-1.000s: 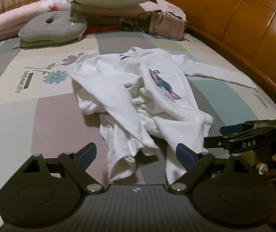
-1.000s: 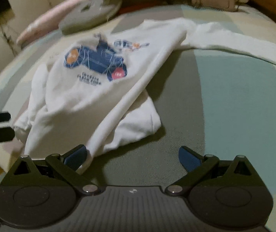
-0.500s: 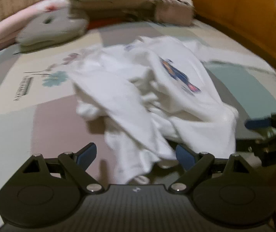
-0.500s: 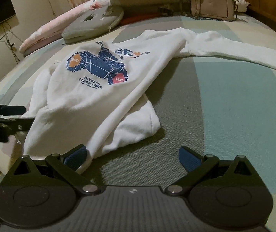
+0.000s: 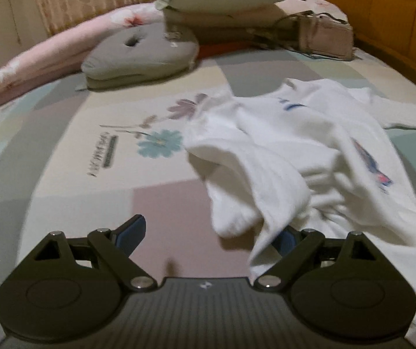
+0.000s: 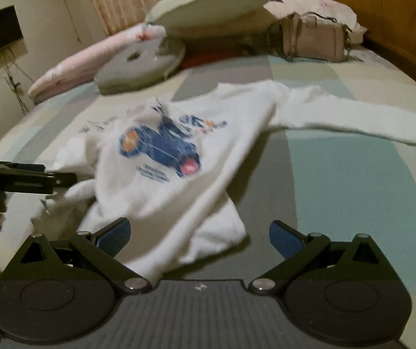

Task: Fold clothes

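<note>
Left gripper (image 5: 211, 232) spread wide, holding nothing, now swung left of where it was a second ago; cloth flap draped over its right finger. Right gripper (image 6: 197, 234) also spread, empty, nearer the hem than before. Sweatshirt (image 6: 179, 174) crumpled mid-bed (image 6: 353, 180), print up, one sleeve stretched far right, unfolded. Likely lining up on the bunched left side. Farther: cushion (image 5: 141, 58), bag (image 6: 312, 40), pillows.
</note>
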The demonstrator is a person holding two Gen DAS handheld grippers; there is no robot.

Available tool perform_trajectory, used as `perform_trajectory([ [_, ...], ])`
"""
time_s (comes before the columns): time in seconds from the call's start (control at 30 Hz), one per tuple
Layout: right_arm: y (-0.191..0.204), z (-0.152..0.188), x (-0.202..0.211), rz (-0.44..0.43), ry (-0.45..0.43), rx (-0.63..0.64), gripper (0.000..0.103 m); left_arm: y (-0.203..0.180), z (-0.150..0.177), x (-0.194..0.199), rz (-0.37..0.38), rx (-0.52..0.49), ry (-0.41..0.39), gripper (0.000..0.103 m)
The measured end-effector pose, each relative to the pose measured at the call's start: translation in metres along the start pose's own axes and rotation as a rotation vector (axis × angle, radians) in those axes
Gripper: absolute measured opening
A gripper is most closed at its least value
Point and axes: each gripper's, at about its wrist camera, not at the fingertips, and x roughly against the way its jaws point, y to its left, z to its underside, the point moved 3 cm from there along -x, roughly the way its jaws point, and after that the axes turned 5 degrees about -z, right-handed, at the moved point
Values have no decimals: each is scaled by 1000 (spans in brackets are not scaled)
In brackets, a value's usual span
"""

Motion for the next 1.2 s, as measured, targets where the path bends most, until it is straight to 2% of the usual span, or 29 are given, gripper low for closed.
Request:
perform_trajectory([
  [0.2,22,-8,-1,-18,-12,65,103,15,-9,-15,-52,-10,13,89],
  [0.33,27,-10,-4,-34,-14,73,103,28,-13,-26,-109,-38,26,77],
  [0.5,29,-11,-9,-26,-11,74,103,56,-20,-53,-200,-46,69,76],
  [0.67,26,-12,-15,-13,1,57,103,91,-25,-80,-251,20,129,73],
  [1.0,26,-16,-22,-21,5,48,103,63,-17,-11,-5,32,59,77],
  [1.1,29,-14,-23,-29,3,52,103,37,-11,14,81,0,36,78],
  [1.2,29,-13,-19,-28,-2,54,103,12,-3,28,126,-39,19,78],
])
